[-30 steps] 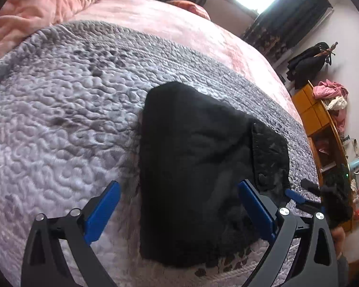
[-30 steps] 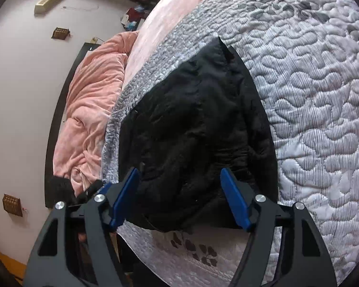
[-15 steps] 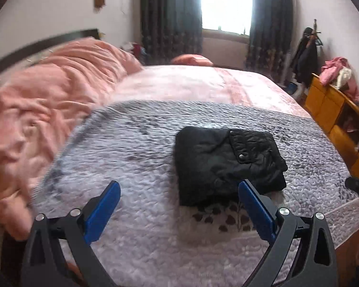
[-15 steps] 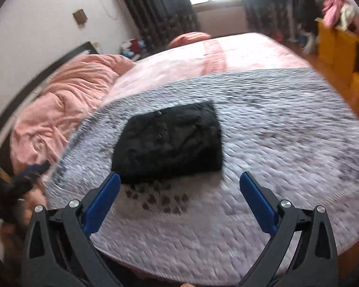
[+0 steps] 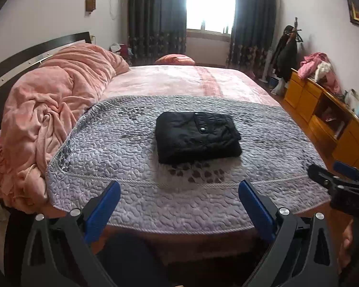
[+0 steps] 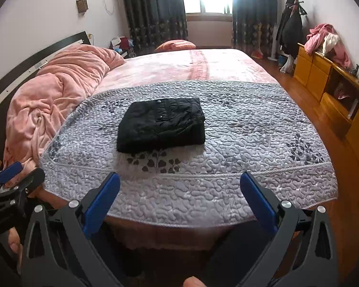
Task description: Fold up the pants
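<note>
A: Nearest to us, what do we see?

B: Our left claw [image 5: 179, 201], blue pads spread wide with nothing between them. It hangs off the near edge of the bed [image 5: 203, 246], clear of the cloth.

A: And the right claw [image 6: 179, 193]?

B: The same: pads wide apart, empty, held off the bed's near edge. In the left view it shows at the right border, and in the right view the left one shows at the left border, so we hold them side by side, well apart.

A: Beyond the claws?

B: The grey quilt [image 6: 251, 167], spread across the near part of the bed, with a leaf print just past the corded border.

A: Where are the pants [image 5: 197, 137]?

B: We see them folded into a compact black block in the middle of the quilt, just behind the leaf print. A snap flap lies on top. Neither claw touches them.

A: Farther on?

B: A pink sheet [image 6: 191, 67] past the quilt, a bunched pink blanket [image 5: 55, 110] along the left by the headboard [image 5: 36, 50], and a small pillow [image 6: 176, 45] at the far edge.

A: And the room?

B: A yellow dresser [image 6: 328, 83] at the right with clothes piled on it, then dark curtains [image 5: 155, 16] flanking a bright window [image 5: 209, 2].
</note>
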Tool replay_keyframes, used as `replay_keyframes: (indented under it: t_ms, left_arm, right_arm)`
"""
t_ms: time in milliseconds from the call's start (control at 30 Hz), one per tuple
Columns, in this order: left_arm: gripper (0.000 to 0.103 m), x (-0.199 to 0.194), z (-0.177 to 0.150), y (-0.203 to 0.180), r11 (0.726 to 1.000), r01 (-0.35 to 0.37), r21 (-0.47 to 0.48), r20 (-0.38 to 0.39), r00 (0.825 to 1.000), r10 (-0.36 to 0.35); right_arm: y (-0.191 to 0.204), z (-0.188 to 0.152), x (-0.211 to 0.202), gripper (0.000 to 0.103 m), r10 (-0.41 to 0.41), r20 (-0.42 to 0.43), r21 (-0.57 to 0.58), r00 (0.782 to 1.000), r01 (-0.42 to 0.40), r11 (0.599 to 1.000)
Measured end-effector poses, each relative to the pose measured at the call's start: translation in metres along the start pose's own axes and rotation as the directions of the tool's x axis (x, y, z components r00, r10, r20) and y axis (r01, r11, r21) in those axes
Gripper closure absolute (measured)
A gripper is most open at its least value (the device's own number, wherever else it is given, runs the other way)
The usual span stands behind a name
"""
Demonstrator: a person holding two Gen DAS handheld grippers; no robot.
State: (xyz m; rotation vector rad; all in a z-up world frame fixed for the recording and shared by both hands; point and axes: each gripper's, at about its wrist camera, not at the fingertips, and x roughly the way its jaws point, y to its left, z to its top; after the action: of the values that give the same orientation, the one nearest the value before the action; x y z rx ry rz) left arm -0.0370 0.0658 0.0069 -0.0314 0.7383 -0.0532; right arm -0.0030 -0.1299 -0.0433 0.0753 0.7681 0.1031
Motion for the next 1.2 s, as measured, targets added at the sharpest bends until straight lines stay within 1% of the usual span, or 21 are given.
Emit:
replay_keyframes:
  t_ms: [67, 133, 167, 233, 267, 367, 500, 633, 767, 833, 867, 967, 1200]
  left_arm:
    - [0.004, -0.012, -0.003, -0.003, 1.000, 0.027, 0.004, 0.010, 1.000, -0.027]
    - [0.004, -0.022, -0.006, -0.006, 0.999, 0.036, 0.001, 0.017, 0.999, -0.036]
    - [0.004, -0.024, -0.007, -0.008, 0.999, 0.033, 0.003, 0.019, 0.999, -0.033]
    - [0.004, -0.024, -0.009, -0.010, 1.000, 0.002, 0.006, 0.016, 1.000, -0.002]
    - [0.004, -0.024, -0.010, -0.009, 1.000, -0.008, -0.001, 0.019, 1.000, 0.008]
    - [0.004, -0.024, -0.010, -0.003, 1.000, -0.006, -0.027, 0.032, 0.999, 0.007]
    - [0.004, -0.020, -0.009, 0.006, 0.997, 0.030, -0.076, 0.011, 1.000, -0.030]
    - [0.004, -0.020, -0.008, 0.001, 0.999, 0.013, -0.042, 0.011, 1.000, -0.013]
    - [0.004, -0.018, -0.006, -0.006, 0.999, 0.033, -0.021, 0.001, 0.999, -0.033]
    - [0.004, -0.016, -0.004, -0.004, 0.997, 0.064, -0.035, -0.009, 0.998, -0.064]
    - [0.004, -0.016, -0.002, -0.002, 0.997, 0.065, -0.050, -0.005, 0.998, -0.065]
    - [0.004, -0.013, 0.002, 0.002, 0.997, 0.048, -0.061, -0.002, 0.999, -0.048]
    - [0.004, -0.010, 0.005, -0.004, 1.000, 0.008, -0.013, -0.018, 1.000, -0.009]
  right_arm:
    - [0.004, -0.002, -0.016, 0.003, -0.012, 0.027, -0.006, 1.000, 0.012, 1.000]
    - [0.008, -0.003, -0.030, 0.003, -0.012, 0.062, -0.017, 0.998, 0.013, 1.000]
    - [0.010, -0.003, -0.035, 0.003, -0.015, 0.074, -0.026, 0.997, 0.017, 1.000]
    - [0.014, -0.002, -0.041, 0.003, -0.039, 0.090, -0.040, 0.995, 0.043, 0.998]
    - [0.015, -0.002, -0.042, 0.003, -0.046, 0.090, -0.043, 0.995, 0.050, 0.998]
    - [0.016, 0.000, -0.043, 0.003, -0.048, 0.079, -0.040, 0.996, 0.051, 0.998]
    - [0.015, 0.001, -0.042, 0.003, -0.051, 0.081, -0.036, 0.995, 0.054, 0.998]
    - [0.015, 0.002, -0.041, 0.003, -0.051, 0.077, -0.034, 0.996, 0.053, 0.998]
    - [0.014, 0.006, -0.036, 0.003, -0.045, 0.071, -0.033, 0.996, 0.048, 0.998]
    - [0.014, 0.007, -0.034, 0.003, -0.044, 0.069, -0.032, 0.997, 0.046, 0.998]
    - [0.013, 0.008, -0.033, 0.003, -0.045, 0.069, -0.034, 0.997, 0.048, 0.998]
    - [0.013, 0.008, -0.030, 0.003, -0.041, 0.067, -0.035, 0.997, 0.043, 0.998]
    - [0.014, 0.012, -0.027, 0.003, -0.034, 0.068, -0.039, 0.997, 0.037, 0.999]
